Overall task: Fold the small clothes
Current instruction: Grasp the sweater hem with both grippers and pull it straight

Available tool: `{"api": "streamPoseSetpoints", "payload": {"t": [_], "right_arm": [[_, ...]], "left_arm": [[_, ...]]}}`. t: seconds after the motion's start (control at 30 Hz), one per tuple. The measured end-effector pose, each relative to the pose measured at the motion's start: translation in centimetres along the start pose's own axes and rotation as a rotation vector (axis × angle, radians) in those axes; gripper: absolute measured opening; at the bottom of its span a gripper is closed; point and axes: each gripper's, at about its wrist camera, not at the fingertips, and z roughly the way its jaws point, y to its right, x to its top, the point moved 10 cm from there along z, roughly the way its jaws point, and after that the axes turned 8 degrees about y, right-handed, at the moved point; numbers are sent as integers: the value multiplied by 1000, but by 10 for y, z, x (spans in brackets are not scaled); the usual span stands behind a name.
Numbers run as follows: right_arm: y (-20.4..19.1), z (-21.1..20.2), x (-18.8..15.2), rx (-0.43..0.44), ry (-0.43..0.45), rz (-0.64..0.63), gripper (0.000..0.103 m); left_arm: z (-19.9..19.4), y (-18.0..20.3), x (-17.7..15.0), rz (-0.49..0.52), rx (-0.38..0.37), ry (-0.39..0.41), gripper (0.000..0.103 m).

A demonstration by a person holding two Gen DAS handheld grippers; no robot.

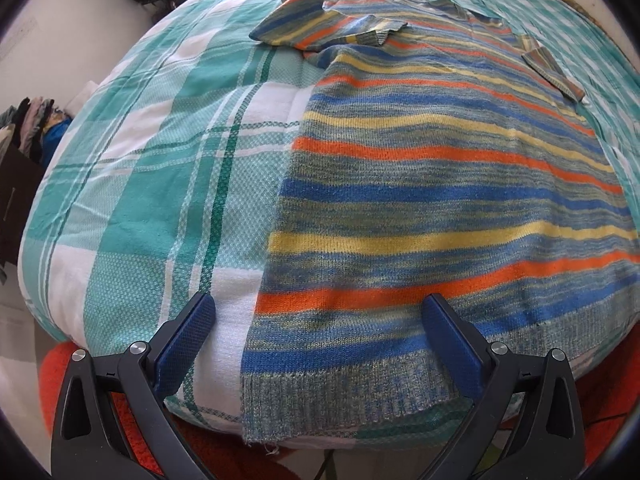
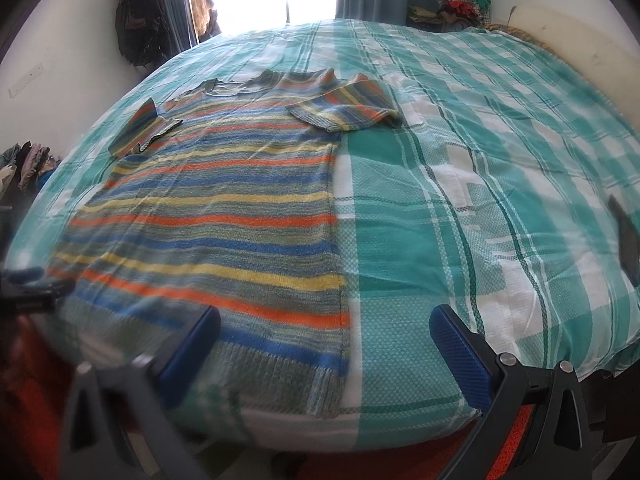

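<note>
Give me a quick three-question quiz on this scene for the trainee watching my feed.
1. True or false: the striped sweater lies spread flat on the checked bedspread.
2. Which describes the left gripper? A) shut on the hem B) open, at the hem's corner C) out of view
3. Fill in: both sleeves are folded ____ the sweater's body.

Key: 1 true. 2 B. 3 onto. The right gripper is open too, gripping nothing.

My left gripper (image 1: 318, 322) & right gripper (image 2: 325, 330): black frames w/ silver screws, blue textured pads (image 1: 448, 344).
</note>
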Motion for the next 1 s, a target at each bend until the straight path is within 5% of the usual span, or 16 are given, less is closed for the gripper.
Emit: {"api": "streamPoseSetpoints", "payload": {"t": [0.13, 0.23, 0.33, 0.47, 0.53, 0.63, 0.73, 0.8, 0.93, 0.97, 1.0], "right_arm": [[-12, -1, 1, 55, 25, -35, 103], [-31, 3, -7, 105, 13, -112, 103], [-41, 3, -16, 184, -36, -126, 103], [-13, -9, -11, 168, -8, -92, 103], [0, -10, -16, 181, -38, -47, 103], [2, -5, -22, 328, -88, 97, 103], [0, 5, -27, 410, -135, 214, 95], [-5, 13, -34, 446, -182, 260, 75], [-14, 16, -41, 471, -214, 275, 68], [-17, 16, -41, 474, -219, 271, 58], [-18, 18, -42, 485, -228, 269, 32]], "left_arm": [[-3, -1, -1, -5, -13, 72, 103], [-6, -4, 2, -16, -20, 51, 103], [-25, -12, 11, -66, -117, 48, 103], [-47, -31, 14, -96, -215, 76, 103], [-40, -35, 7, -106, -235, 46, 103], [-28, -24, -3, -143, -305, -5, 102], [-27, -3, -1, -119, -355, 22, 100], [-24, 5, -2, -56, -315, 30, 81], [-26, 7, -1, -18, -283, 27, 50], [-27, 8, -1, -8, -285, 21, 29], [-29, 11, -1, -3, -302, 15, 6]]}}
